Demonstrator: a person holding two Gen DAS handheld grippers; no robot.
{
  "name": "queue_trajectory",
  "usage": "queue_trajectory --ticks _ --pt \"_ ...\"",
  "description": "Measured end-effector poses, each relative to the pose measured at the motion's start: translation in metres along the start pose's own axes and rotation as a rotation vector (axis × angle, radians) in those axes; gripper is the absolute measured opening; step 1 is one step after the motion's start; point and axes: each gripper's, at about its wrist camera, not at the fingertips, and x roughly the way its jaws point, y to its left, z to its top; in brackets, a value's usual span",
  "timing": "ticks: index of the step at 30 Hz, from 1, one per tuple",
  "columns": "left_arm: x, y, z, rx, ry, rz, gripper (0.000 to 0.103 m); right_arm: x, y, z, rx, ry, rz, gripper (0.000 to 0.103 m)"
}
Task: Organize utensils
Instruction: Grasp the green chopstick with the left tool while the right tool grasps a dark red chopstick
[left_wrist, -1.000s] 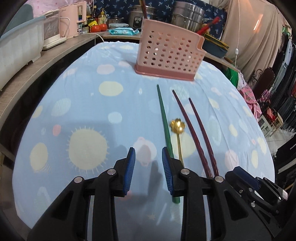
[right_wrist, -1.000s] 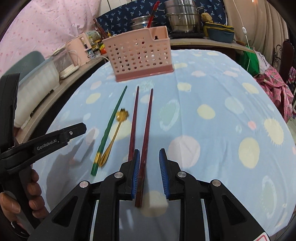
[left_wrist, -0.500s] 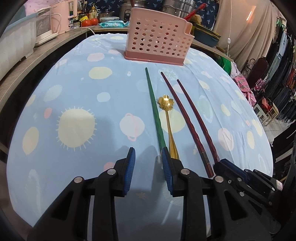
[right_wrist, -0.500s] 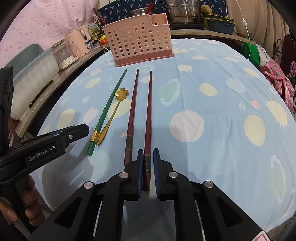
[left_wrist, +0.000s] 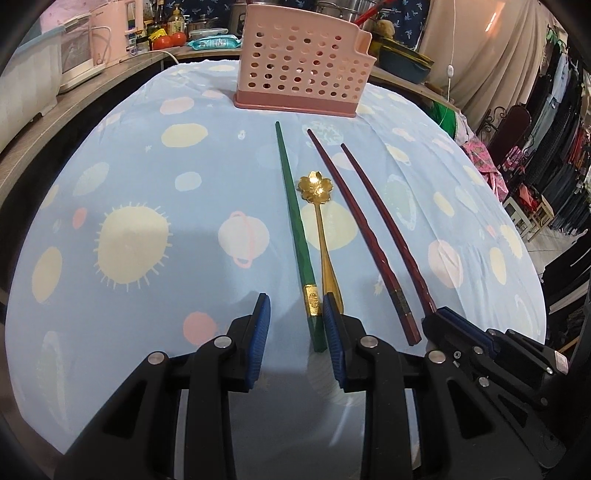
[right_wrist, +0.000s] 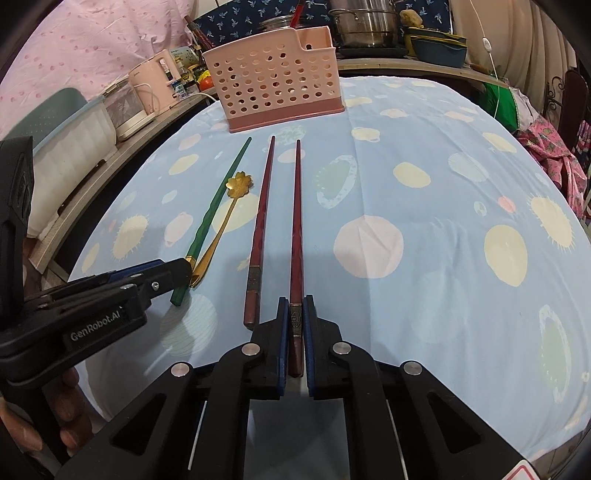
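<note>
On the blue spotted tablecloth (left_wrist: 147, 192) lie a green chopstick (left_wrist: 291, 206), a gold flower-headed spoon (left_wrist: 316, 184) and two dark red chopsticks (left_wrist: 354, 229), side by side, pointing at the pink perforated utensil holder (left_wrist: 303, 70) at the far end. My left gripper (left_wrist: 297, 325) is open; the green chopstick's near end lies between its jaws, close to the right pad, with the spoon handle just outside. In the right wrist view my right gripper (right_wrist: 295, 321) is shut on the near end of the right red chopstick (right_wrist: 296, 214). The left red chopstick (right_wrist: 262, 206) lies free.
A counter runs along the left with a pink kettle (right_wrist: 155, 85) and white appliances. Pots and bowls (right_wrist: 362, 22) stand behind the holder. Clothes racks (left_wrist: 554, 155) are off the table's right edge. A hand (right_wrist: 66, 424) holds the left gripper (right_wrist: 162, 273).
My right gripper's jaws have closed onto the right red chopstick. My left gripper has shifted so the green chopstick's end now lies between its jaws; its opening is unchanged.
</note>
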Motion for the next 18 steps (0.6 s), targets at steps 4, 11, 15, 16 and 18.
queue_trajectory --ticks 4,11,15,16,18 --pt "0.0003 0.0 -0.0005 0.0 -0.002 0.004 0.028 0.0001 -0.0004 0.0 0.0 0.0 -0.001 0.007" --pt "0.001 0.0054 -0.0015 -0.014 -0.008 0.002 0.012 0.0001 -0.0005 -0.0003 0.0 -0.001 -0.001 0.007" --pt "0.0007 0.0076 -0.0018 -0.017 -0.008 -0.006 0.007 0.0001 -0.0004 -0.0004 0.0 0.0 0.0 0.007" --pt "0.0007 0.0077 -0.0015 -0.017 -0.008 -0.007 0.007 0.0002 -0.0005 -0.0006 0.0 -0.001 0.0 0.007" --pt "-0.0004 0.0086 -0.0012 -0.018 -0.008 -0.012 0.007 0.0001 -0.0005 -0.0008 0.001 -0.002 0.001 0.007"
